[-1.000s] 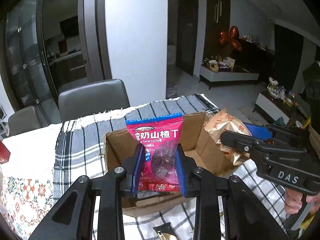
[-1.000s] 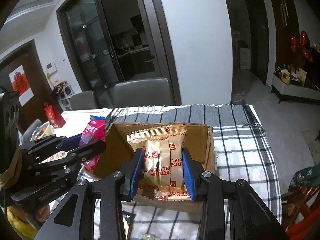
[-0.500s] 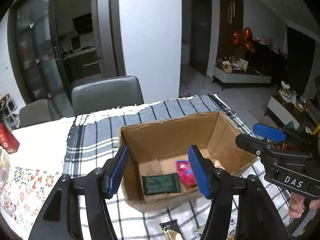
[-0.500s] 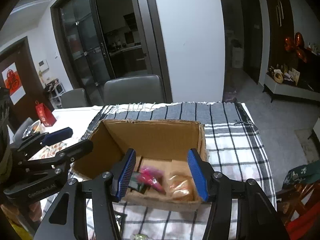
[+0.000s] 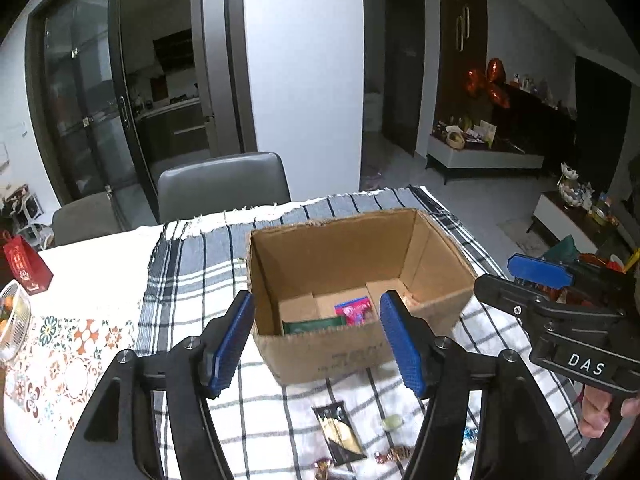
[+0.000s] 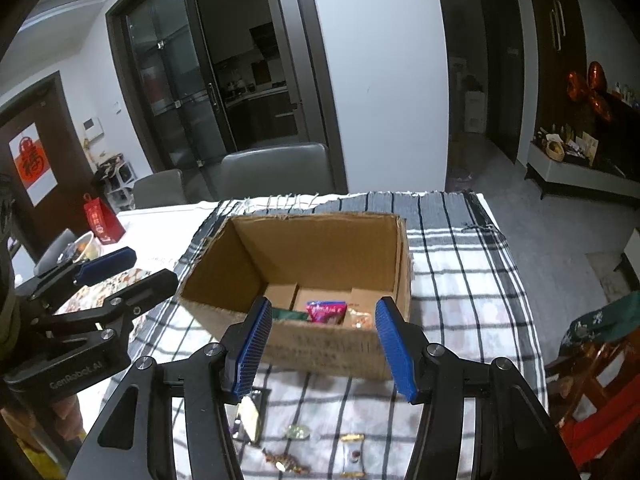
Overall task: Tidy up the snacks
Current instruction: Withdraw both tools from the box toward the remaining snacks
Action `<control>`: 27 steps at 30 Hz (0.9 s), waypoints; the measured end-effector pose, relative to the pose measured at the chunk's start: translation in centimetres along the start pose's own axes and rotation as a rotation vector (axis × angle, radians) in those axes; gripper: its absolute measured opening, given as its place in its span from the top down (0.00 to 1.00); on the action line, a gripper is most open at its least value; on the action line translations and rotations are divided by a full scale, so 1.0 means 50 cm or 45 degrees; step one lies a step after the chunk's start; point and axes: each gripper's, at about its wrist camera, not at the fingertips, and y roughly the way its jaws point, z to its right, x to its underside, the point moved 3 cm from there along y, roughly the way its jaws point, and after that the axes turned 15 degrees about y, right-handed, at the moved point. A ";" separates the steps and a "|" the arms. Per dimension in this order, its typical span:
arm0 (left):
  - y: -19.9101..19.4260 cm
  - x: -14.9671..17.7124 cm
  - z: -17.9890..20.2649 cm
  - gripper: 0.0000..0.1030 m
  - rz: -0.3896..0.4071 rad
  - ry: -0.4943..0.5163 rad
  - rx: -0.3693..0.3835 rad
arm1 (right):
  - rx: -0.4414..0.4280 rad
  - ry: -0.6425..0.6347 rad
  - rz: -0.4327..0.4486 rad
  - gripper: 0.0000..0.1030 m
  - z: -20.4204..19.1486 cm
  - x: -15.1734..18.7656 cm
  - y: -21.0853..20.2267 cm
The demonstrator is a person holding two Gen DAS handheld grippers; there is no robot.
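Note:
An open cardboard box [image 5: 360, 240] [image 6: 304, 248] stands on the checked cloth. Inside lie a pink hawthorn packet [image 5: 354, 310] [image 6: 325, 311], a dark green packet [image 5: 312, 325] [image 6: 288, 314] and a tan biscuit packet [image 6: 358, 319]. My left gripper [image 5: 318, 340] is open and empty, just in front of the box; it also shows in the right wrist view [image 6: 120, 272]. My right gripper [image 6: 322, 342] is open and empty, in front of the box, and shows at the right of the left wrist view [image 5: 520, 280]. A black-and-gold packet [image 5: 338, 432] [image 6: 250, 416] and small candies [image 5: 392, 422] [image 6: 296, 432] lie on the cloth below the grippers.
A red gift bag [image 5: 24, 264] [image 6: 102, 218] and a bowl of fruit [image 5: 12, 320] stand at the table's left. Grey chairs [image 5: 222, 184] stand behind the table. The table's right edge [image 6: 516, 264] drops to the floor.
Both grippers opened and dropped their packets into the box: the pink one from the left, the biscuit one from the right. Both have since pulled back toward me.

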 end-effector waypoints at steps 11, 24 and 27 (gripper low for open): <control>-0.052 0.052 0.028 0.38 -0.043 -0.008 -0.003 | 0.006 0.015 -0.098 0.47 0.008 0.059 -0.036; -0.041 0.113 0.054 0.38 -0.158 -0.006 0.029 | 0.052 0.039 -0.223 0.47 0.026 0.123 -0.025; -0.028 0.131 0.057 0.38 -0.193 -0.005 0.038 | 0.074 0.040 -0.256 0.47 0.033 0.140 -0.012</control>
